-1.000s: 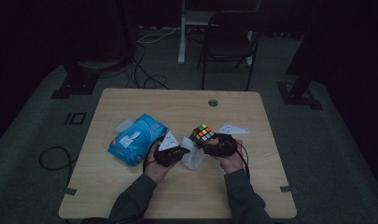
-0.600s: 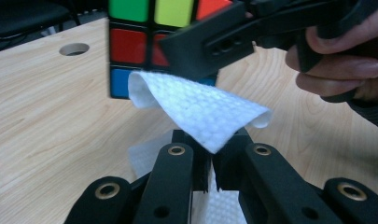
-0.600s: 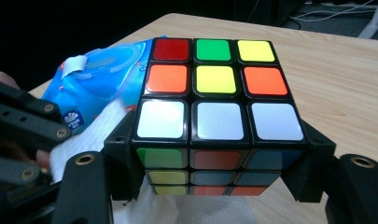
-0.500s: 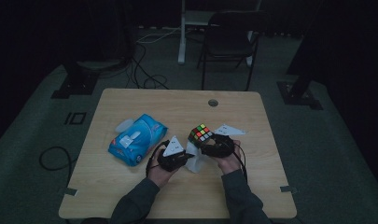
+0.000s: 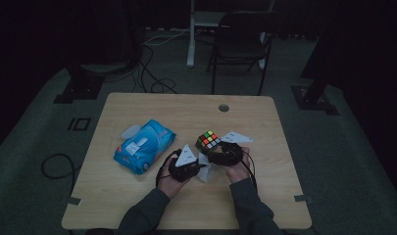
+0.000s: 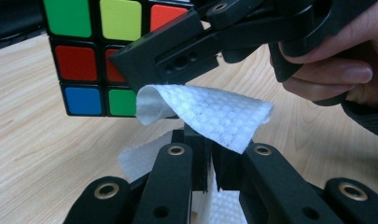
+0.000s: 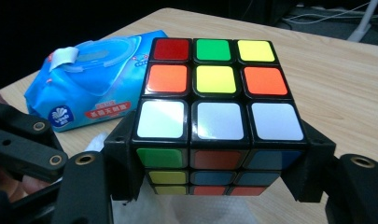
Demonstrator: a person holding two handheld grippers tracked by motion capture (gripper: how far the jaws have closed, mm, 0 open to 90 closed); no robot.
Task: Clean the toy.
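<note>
The work in hand looks like wiping a puzzle cube (image 7: 214, 116) with a wet wipe (image 6: 210, 114), and it seems to be at its middle stage; a wipe is already out of the blue wipe pack (image 5: 144, 146) and the cube is already lifted off the worktop (image 5: 152, 107), but the rubbing itself appears barely begun — the wipe's free flap hangs just below the cube's lower edge, near it, and whether it touches I cannot tell. The right gripper (image 7: 214, 186) has its jaws clamped on the cube's two opposite sides, with the white-row face turned up toward its camera; the left gripper (image 6: 210, 158) has its jaws pinched nearly together on the wipe, whose loose end folds forward beyond the tips. Both are held close together near the front middle of the worktop, right of the pack; what is left, by my reading, is to press the wipe on and clean the faces.
</note>
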